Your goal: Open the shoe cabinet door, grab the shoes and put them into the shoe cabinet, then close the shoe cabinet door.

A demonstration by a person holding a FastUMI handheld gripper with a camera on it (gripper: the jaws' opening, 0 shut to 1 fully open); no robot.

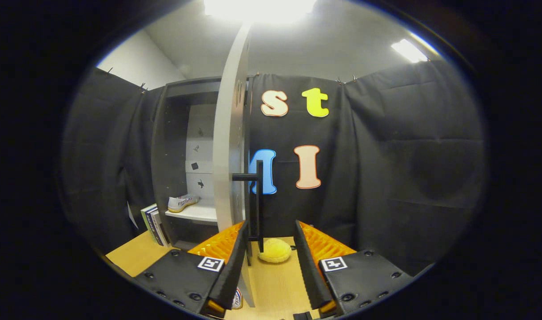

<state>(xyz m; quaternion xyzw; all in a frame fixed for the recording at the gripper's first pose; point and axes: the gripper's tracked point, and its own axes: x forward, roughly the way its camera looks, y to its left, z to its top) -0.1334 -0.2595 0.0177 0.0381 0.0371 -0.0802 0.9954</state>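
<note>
Gripper (269, 262) wide open, holding nothing, door handle (258, 200) standing between its fingers, shoe cabinet door (229, 146) swung open edge-on just ahead, shoe (182, 203) on cabinet shelf (195, 212) beyond left finger, yellow plush thing (275, 251) on bench (275, 280) ahead

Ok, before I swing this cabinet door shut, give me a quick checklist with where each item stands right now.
1. Shoe inside: ok, it lies on the white shelf.
2. Door state: ok, open and seen edge-on, so there is travel left to close.
3. Gripper fingers: ok, open, with the black door handle just ahead, near the one beside the door.
4. Grip on handle: not ok, neither finger presses on it.
5. Yellow soft object on the floor by the door's foot: cannot tell whether it blocks the swing.
6. Books beside the cabinet: ok, on the far side from the door.
</note>
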